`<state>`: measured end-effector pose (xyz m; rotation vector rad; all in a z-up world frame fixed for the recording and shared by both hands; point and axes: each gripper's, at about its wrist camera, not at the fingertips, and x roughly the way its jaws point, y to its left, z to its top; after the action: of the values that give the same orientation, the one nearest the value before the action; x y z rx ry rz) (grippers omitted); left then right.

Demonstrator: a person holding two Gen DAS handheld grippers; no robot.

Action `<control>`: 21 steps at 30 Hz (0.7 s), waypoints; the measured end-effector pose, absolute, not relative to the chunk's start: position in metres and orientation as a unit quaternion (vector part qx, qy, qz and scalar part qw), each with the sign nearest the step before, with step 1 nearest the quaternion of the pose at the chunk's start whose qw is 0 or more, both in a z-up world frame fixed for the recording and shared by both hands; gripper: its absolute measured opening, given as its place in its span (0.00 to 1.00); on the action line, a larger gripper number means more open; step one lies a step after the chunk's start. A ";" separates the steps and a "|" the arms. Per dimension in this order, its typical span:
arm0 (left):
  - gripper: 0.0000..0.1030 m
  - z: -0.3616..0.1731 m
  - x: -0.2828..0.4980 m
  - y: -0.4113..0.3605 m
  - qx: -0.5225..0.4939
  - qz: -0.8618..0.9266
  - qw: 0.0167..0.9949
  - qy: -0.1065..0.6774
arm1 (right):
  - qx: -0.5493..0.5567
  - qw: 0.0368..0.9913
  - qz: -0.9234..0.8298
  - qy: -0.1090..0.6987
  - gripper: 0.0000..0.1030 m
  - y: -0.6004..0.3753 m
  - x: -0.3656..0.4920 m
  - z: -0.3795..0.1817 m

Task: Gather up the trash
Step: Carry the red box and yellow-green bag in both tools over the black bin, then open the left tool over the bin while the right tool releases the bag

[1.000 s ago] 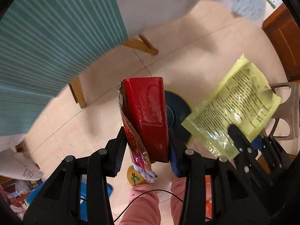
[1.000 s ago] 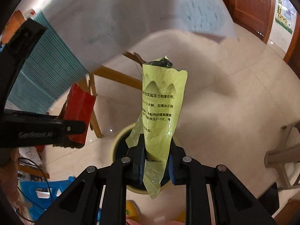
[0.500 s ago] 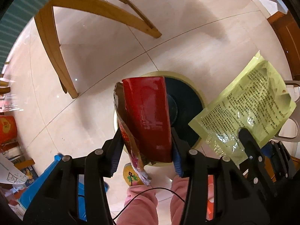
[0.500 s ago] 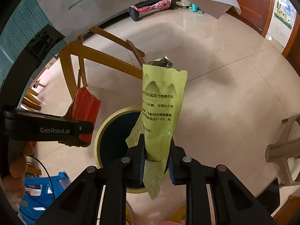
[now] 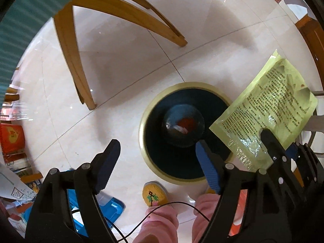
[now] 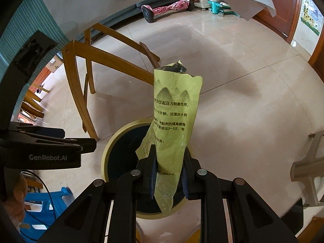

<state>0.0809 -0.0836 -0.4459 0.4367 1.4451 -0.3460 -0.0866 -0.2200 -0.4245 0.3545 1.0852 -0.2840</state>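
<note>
Red wrapper (image 5: 185, 124) lies down in the bin (image 5: 162, 167) under my wide, just-opened left tool (image 5: 157, 160), while my right tool (image 6: 169, 177) pinches the yellow packet (image 6: 175, 119) above it to drop next.

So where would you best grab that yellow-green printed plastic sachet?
By its lower sealed end, coming from below, flat faces between the pads, as the right gripper does now. The yellow-green printed plastic sachet is thin and floppy, and its far end is torn open, so the flat sealed end probably gives the firmer hold.
</note>
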 end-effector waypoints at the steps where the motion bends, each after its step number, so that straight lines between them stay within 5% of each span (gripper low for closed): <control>1: 0.72 -0.446 0.081 -0.082 0.196 -0.153 0.718 0.650 | 0.167 0.832 -0.132 0.512 0.20 -0.218 -0.085 -0.426; 11: 0.72 -0.425 0.083 -0.051 0.175 -0.114 0.748 0.630 | 0.169 0.825 -0.101 0.530 0.20 -0.210 -0.065 -0.443; 17: 0.72 -0.411 0.082 -0.045 0.164 -0.107 0.755 0.626 | 0.172 0.821 -0.097 0.536 0.39 -0.214 -0.062 -0.441; 21: 0.72 -0.403 0.079 -0.044 0.162 -0.105 0.758 0.623 | 0.171 0.822 -0.097 0.535 0.42 -0.213 -0.061 -0.438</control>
<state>0.0793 -0.0442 -0.4028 0.3530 1.3576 -0.2287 -0.0607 -0.2134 -0.4383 0.3632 1.1382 -0.2054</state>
